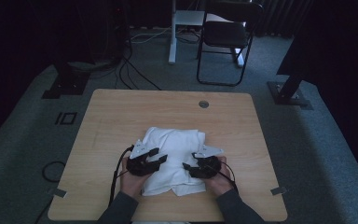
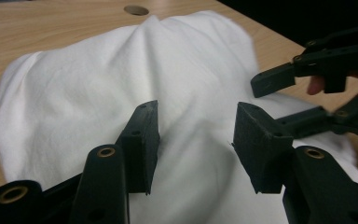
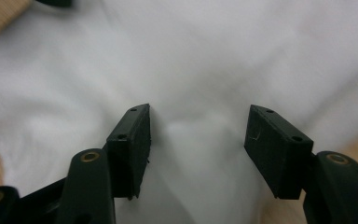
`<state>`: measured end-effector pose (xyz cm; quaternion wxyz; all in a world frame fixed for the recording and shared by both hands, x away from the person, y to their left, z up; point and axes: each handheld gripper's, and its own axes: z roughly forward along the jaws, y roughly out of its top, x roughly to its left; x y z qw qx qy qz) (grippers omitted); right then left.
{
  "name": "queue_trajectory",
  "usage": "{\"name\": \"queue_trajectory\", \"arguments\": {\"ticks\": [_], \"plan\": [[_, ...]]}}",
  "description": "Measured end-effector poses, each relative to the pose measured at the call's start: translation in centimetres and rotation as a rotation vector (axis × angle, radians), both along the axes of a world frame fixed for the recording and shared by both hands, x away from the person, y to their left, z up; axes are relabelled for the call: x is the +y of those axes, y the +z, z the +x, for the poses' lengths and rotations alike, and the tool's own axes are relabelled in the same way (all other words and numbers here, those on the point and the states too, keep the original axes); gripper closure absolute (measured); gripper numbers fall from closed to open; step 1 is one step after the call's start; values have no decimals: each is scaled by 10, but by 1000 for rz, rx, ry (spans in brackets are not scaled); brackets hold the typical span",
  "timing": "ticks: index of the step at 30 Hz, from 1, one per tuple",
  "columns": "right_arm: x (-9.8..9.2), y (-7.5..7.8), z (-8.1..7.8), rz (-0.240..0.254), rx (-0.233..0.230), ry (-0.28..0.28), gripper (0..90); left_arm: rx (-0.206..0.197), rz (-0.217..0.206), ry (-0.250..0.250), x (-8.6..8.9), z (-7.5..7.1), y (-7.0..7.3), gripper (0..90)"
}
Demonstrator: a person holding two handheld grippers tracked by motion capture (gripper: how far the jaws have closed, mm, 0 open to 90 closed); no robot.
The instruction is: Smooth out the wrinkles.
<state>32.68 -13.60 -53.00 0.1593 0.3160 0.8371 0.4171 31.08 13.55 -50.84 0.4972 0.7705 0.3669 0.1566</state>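
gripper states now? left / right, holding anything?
Left gripper: jaws open over the white cloth, gripping nothing.
Right gripper: jaws open over the same cloth, gripping nothing.

white cloth point(image 1: 175, 158), black claws, light wood table point(image 1: 121, 116)

- The high view is looking forward and down over the whole desk point(image 1: 121, 112) from well above.
- Each claw view is peering close along its own jaws.
- All three are sharing the white cloth point(image 1: 175, 140).
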Motion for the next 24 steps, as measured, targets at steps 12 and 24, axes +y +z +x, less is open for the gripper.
{"name": "queue_trajectory", "arguments": {"ticks": [12, 24], "plan": [[-3, -18, 6, 22, 110, -55, 392, -67, -6, 11, 7, -40, -2, 510], [4, -24, 20, 37, 139, -75, 392, -71, 168, 43, -2, -16, -21, 533]]}}
